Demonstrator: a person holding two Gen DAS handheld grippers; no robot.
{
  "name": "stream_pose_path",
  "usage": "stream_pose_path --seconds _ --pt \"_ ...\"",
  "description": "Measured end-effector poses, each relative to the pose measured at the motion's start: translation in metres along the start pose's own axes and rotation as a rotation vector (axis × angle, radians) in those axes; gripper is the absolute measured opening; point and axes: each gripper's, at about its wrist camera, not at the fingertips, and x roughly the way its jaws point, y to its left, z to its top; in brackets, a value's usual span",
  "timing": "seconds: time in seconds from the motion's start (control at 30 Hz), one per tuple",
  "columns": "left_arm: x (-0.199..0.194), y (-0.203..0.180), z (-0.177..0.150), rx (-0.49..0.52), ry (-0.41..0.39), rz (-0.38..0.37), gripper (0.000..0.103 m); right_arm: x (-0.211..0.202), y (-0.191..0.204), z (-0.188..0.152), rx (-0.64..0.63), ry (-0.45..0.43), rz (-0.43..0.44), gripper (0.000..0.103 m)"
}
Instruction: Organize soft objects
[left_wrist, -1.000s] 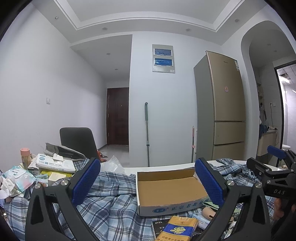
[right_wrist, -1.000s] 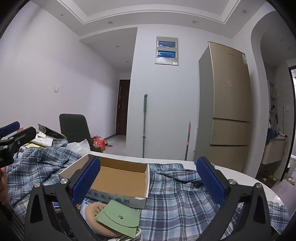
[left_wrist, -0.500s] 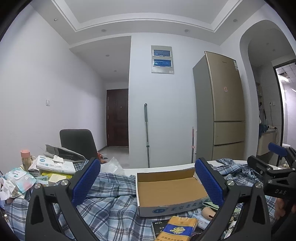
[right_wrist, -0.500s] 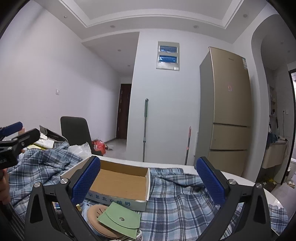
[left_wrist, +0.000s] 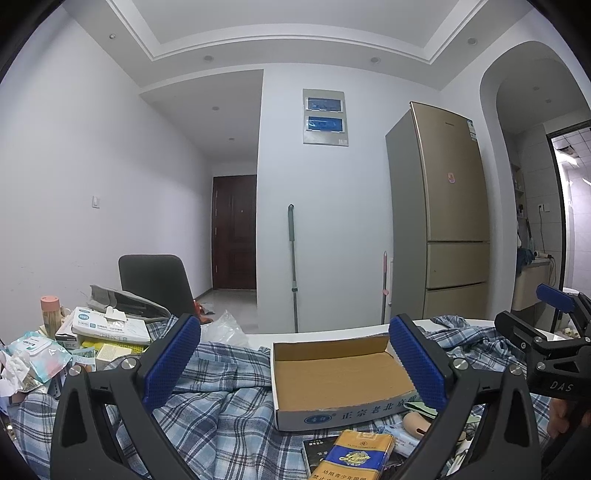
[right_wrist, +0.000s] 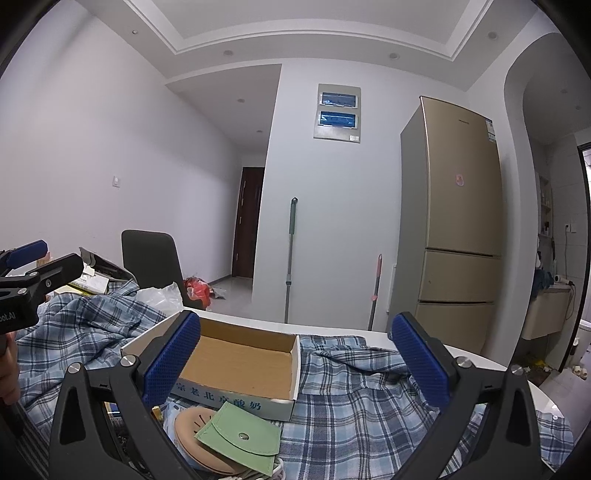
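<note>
— Between the left gripper's jaws, spread wide and holding nothing, what shows?

— Mostly the empty cardboard box. The right gripper frames it too, its jaws equally wide and empty.

— Changed lately?

— Barely: both views have tipped slightly upward over the last second; nothing on the table has shifted, so no sorting has begun, I'd say.

— And the soft things?

— A plaid shirt lies rumpled around the box, touching it; a green pouch sits just in front of the box, overlapping a tan slotted disc.
</note>
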Motion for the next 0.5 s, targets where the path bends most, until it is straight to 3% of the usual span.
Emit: stream_pose_path --seconds 0.5 --pt "0.0013 0.0016 0.0001 -0.005 0.007 0.006 0.103 0.0019 0.0013 -0.0018 -0.012 0.004 -0.016 0.103"
